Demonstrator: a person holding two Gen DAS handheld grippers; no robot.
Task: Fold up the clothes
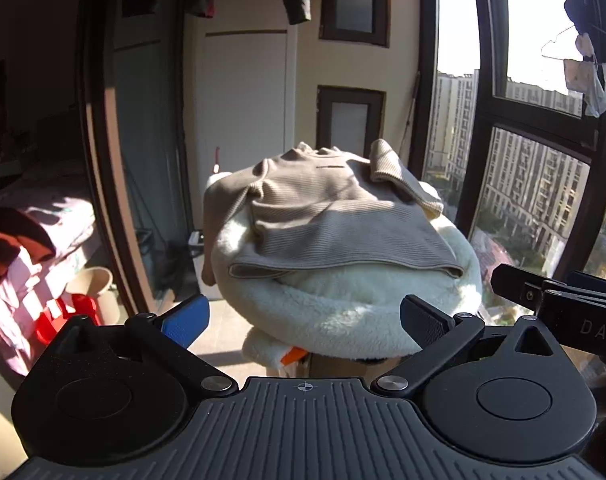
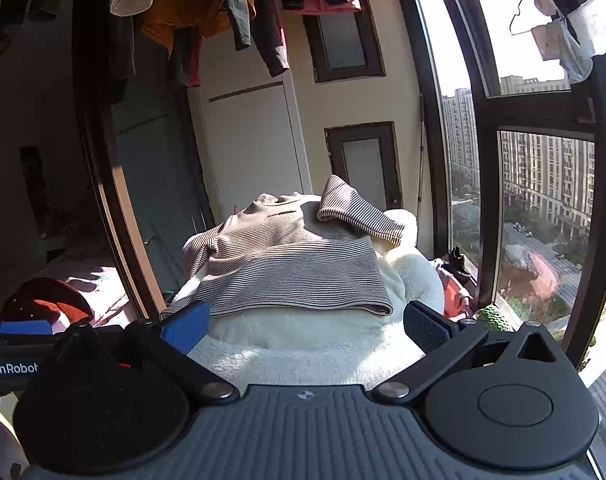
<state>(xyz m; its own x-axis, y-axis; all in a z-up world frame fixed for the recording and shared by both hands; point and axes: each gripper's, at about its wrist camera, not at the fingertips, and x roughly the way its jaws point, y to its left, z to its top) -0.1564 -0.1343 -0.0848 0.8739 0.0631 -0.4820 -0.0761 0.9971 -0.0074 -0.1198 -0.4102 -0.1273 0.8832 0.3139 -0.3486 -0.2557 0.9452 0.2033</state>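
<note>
- Since the top (image 1: 335,216) lies spread out on the white fleece (image 1: 343,320), the folding has hardly begun (that is my guess from how it lies).
- One sleeve (image 1: 399,176) is turned in over the chest on the right. The other sleeve (image 1: 219,216) hangs off the left edge of the pile.
- The body is not folded yet, and the hem (image 1: 343,270) is the near edge, facing both tools.
- The left gripper (image 1: 303,320) has its jaws wide open and holds nothing. The hem sits just past the tips, between them, not touching.
- The right gripper (image 2: 307,320) is wide open and empty too. The top (image 2: 295,264) lies just ahead, and its near left corner is close to the blue pad (image 2: 187,330) (I cannot tell if they touch).
- Left to do, I think: bring in the hanging sleeve, then fold the body.
</note>
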